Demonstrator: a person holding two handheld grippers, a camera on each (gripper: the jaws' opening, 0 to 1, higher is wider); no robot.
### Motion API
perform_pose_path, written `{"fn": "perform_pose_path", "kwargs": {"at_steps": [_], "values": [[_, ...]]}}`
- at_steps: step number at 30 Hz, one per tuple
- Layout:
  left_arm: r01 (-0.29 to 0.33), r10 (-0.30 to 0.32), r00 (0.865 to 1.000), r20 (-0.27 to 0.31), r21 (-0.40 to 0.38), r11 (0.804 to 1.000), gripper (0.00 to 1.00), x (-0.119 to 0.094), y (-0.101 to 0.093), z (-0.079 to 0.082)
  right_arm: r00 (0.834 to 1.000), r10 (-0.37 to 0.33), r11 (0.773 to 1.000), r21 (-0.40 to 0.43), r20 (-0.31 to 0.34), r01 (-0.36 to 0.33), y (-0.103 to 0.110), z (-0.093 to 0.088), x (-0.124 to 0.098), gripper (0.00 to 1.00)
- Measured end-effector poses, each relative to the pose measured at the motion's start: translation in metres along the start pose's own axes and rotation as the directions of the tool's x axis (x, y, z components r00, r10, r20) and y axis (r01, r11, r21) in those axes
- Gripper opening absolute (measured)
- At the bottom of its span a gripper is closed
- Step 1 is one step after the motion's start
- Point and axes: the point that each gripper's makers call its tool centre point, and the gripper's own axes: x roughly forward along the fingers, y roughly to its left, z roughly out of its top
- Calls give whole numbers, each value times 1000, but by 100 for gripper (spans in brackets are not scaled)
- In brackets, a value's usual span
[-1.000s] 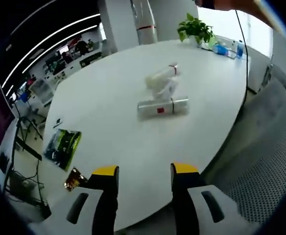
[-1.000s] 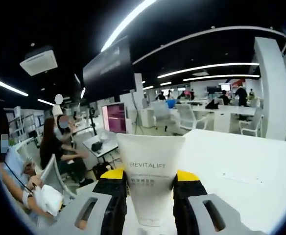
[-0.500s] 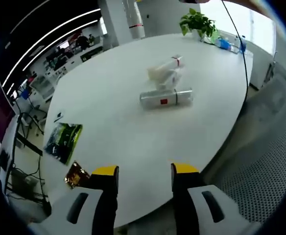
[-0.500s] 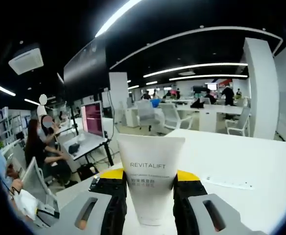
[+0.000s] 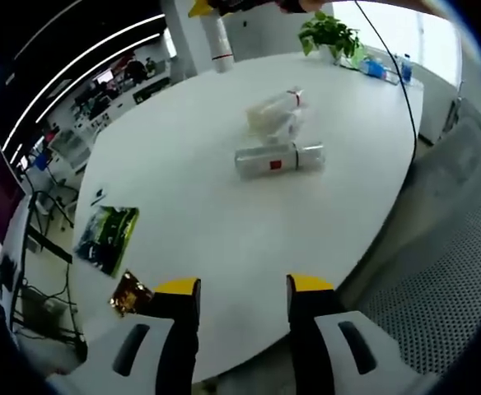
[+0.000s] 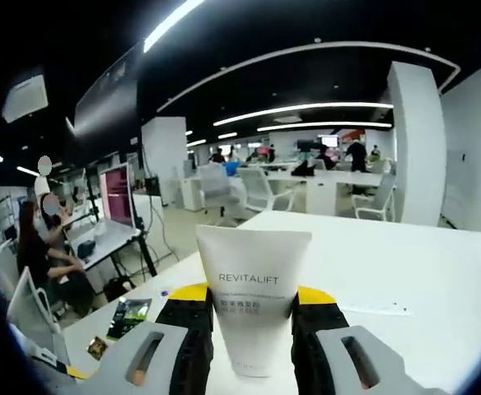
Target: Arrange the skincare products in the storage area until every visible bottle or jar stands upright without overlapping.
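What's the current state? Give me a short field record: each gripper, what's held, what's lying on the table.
left gripper: open, holding nothing, above the near edge of the white table
right gripper: shut on the white REVITALIFT tube
lying down: clear bottle with a red label, on its side mid-table
behind it: pale tubes, leaning together, not upright
other items: green booklet, foil packet at the table's edge

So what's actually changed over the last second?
The right hand-held gripper, carrying the white tube, has swung round toward the white table; in the left gripper view it has now entered at the top. The tube stays clamped. The lying bottle and pouches haven't moved; the left hand-held gripper stays open.
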Motion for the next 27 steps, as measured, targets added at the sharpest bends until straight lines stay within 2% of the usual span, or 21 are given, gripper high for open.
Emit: {"fn": "perform_pose_path", "kwargs": {"at_steps": [5, 17, 27], "values": [[8, -8, 1000, -8, 3, 1000, 35, 1, -1, -2, 999, -34, 999, 0, -3, 34, -12, -6, 7, 30], [25, -24, 999, -29, 12, 1000, 33, 3, -4, -7, 991, -132, 991, 15, -30, 133, -49, -33, 24, 30], [38, -38, 998, -46, 16, 999, 33, 5, -6, -11, 982, -180, 983, 26, -50, 182, -65, -52, 37, 30]]}}
